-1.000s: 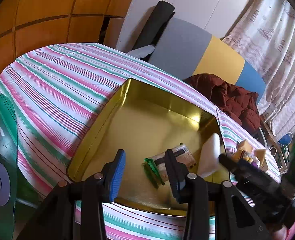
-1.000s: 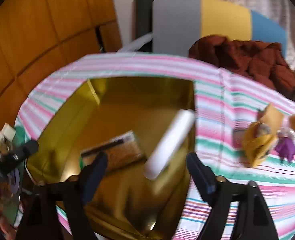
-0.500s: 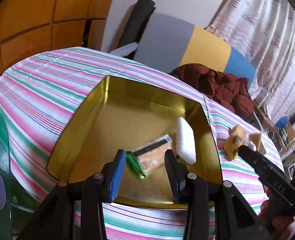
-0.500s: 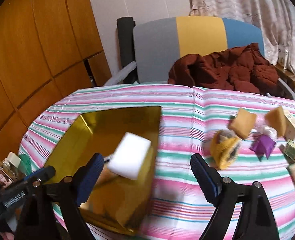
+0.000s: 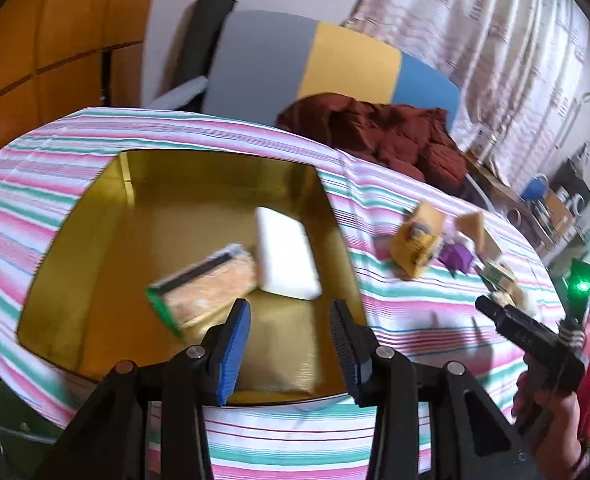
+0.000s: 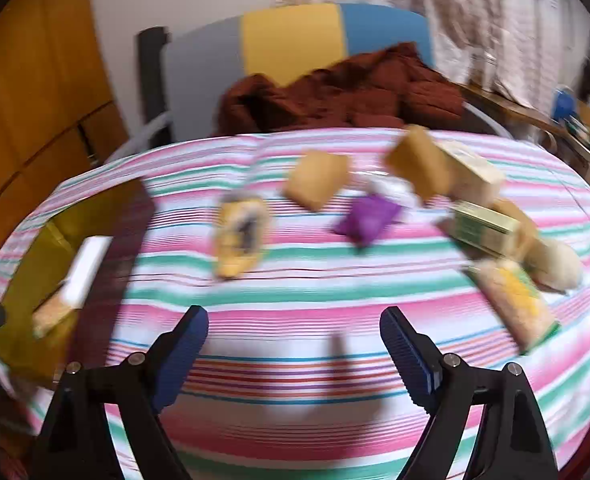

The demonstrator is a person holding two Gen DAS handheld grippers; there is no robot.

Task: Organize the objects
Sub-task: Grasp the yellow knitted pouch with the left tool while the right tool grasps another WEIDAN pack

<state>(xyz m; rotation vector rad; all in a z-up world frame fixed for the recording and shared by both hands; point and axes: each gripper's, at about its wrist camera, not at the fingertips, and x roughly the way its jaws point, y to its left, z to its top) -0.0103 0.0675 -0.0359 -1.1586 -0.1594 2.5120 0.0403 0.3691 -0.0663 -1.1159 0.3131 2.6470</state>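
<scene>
We note a shallow gold metal tin (image 5: 95,216) on the table (image 5: 395,304) under its pink, green and white striped cloth. Two items lie inside it: a white rectangular block (image 5: 285,258) and a flat clear-wrapped packet with a green end (image 5: 203,284), touching at one corner.

Left tongs (image 5: 289,340): narrow gap, nothing between the pads, over the tin's near rim.

Right tongs (image 6: 293,346): wide, jaws have just been closing a little, empty, over bare cloth.

Still loose on the cloth:
- yellow pouch (image 6: 241,240)
- small purple packet (image 6: 367,220)
- tan blocks (image 6: 317,184)
- pale green-printed box (image 6: 485,228)
- yellow-and-green snack packet (image 6: 513,308)

Risks, as we judge them: the loose items sit crowded and partly touching, so wide jaws could catch two or knock a neighbour. The soft pouch may slip. The view is blurred, which makes alignment uncertain.
</scene>
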